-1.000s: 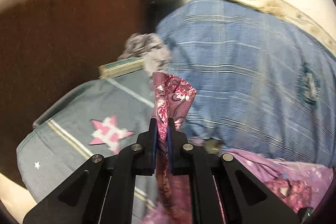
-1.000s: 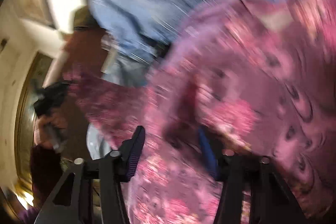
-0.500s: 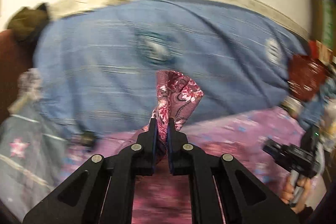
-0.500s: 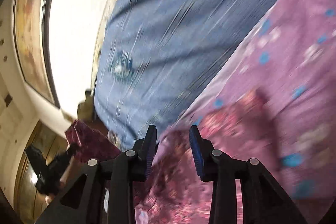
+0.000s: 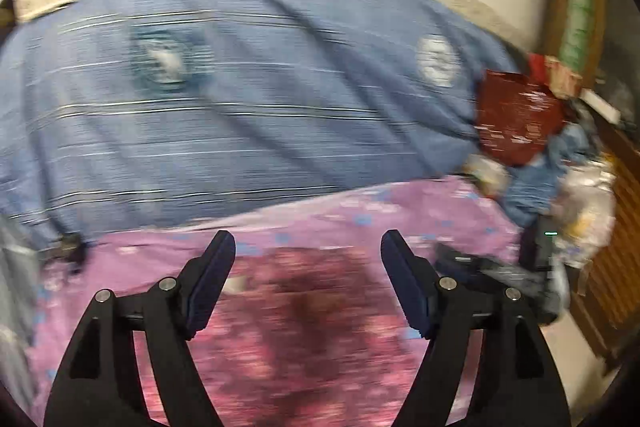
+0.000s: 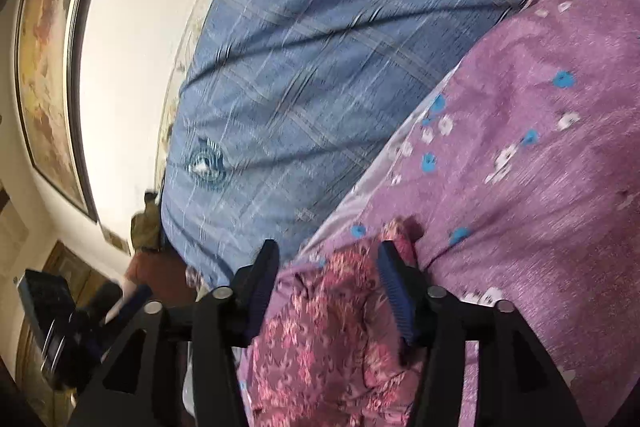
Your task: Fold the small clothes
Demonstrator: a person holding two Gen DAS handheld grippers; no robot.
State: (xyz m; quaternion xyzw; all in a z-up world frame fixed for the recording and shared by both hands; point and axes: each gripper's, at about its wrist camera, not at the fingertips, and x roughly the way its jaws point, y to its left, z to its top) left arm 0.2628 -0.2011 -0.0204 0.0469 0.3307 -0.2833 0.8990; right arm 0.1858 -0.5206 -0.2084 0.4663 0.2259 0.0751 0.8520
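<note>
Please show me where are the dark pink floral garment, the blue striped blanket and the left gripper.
dark pink floral garment (image 6: pixel 332 339), right wrist view, its middle
blue striped blanket (image 5: pixel 248 131), left wrist view, its centre
left gripper (image 5: pixel 308 251), left wrist view, between its fingertips

Warm indoor light, motion blur, fisheye-curved edges

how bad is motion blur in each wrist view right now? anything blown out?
Left wrist: heavy sideways smear on the blue quilt and floral garment; left tool sharp. Right wrist: milder streaking, garment print readable, right tool sharp, wall overexposed.
</note>
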